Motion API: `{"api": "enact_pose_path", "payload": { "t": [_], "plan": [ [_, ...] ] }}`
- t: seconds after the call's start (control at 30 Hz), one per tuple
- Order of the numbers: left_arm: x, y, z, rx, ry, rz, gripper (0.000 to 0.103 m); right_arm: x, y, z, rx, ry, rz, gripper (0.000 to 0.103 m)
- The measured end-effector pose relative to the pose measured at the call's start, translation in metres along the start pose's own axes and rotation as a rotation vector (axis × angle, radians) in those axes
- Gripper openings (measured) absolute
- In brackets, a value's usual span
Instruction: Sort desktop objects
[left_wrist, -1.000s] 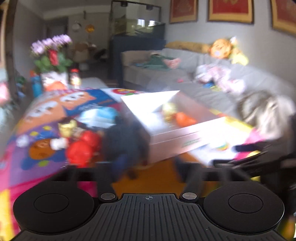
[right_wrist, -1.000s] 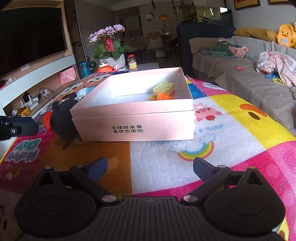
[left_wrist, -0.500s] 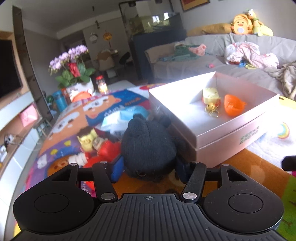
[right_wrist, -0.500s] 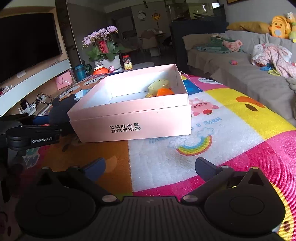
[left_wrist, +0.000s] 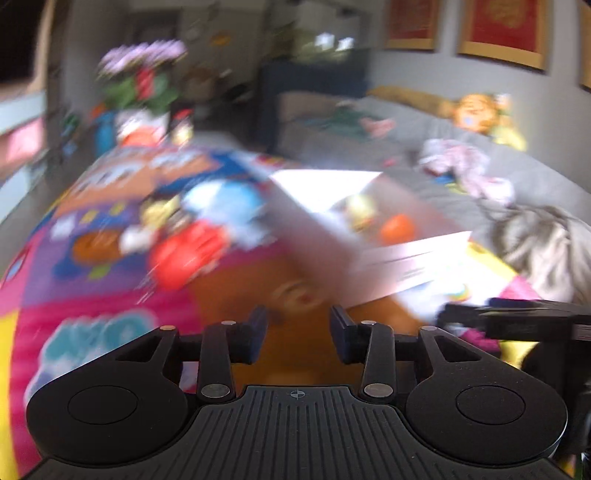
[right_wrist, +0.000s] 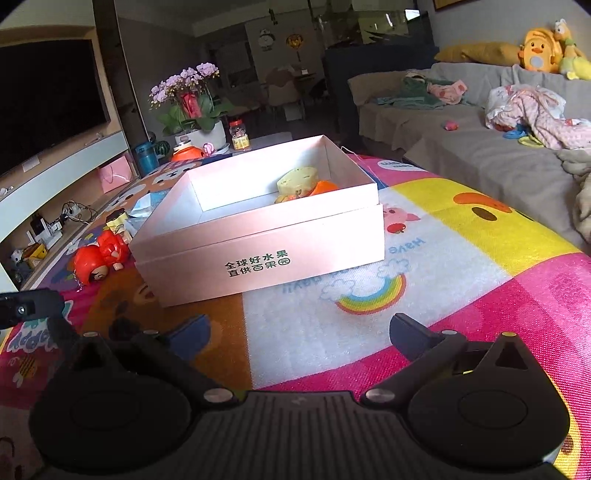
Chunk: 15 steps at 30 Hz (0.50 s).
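A pink box stands on the colourful play mat, holding a yellow toy and an orange toy. Red figures and a small yellow-headed figure lie left of the box. My left gripper hovers over the orange patch of mat in front of the box. Its jaws are closing and nothing shows between them; this view is blurred by motion. My right gripper is open and empty, low over the mat before the box. No black plush shows in either view.
A grey sofa with clothes and plush toys runs along the right. A flower pot, a jar and a blue bottle stand beyond the mat. A TV shelf lines the left wall.
Half a second ago the left fingers stood around a black plush beside the box; now the gap is narrower and empty, and the plush is out of view. The right gripper stayed put.
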<state>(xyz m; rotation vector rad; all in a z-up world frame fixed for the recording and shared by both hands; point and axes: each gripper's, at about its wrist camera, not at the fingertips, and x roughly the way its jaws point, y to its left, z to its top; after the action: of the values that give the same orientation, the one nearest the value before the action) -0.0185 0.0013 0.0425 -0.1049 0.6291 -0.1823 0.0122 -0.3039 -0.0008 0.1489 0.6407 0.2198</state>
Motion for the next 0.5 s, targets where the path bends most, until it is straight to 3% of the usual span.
{"api": "enact_pose_path", "payload": {
  "t": [0.13,0.3,0.37,0.5],
  "plan": [
    [-0.011,0.027,-0.009,-0.01,-0.005,0.084,0.073,0.003,0.002,0.007,-0.02,0.005,0.009,0.103],
    [-0.021,0.03,-0.021,0.042,-0.017,0.094,0.097,-0.012,-0.007,0.058,-0.021,-0.145,-0.016,0.103],
    [-0.018,0.02,-0.027,0.077,-0.032,0.091,0.097,-0.001,-0.016,0.082,0.011,-0.13,0.0,0.103],
    [-0.006,0.004,-0.035,0.155,-0.084,0.143,0.102,0.049,-0.035,0.099,0.08,-0.026,-0.06,0.103]
  ]
}}
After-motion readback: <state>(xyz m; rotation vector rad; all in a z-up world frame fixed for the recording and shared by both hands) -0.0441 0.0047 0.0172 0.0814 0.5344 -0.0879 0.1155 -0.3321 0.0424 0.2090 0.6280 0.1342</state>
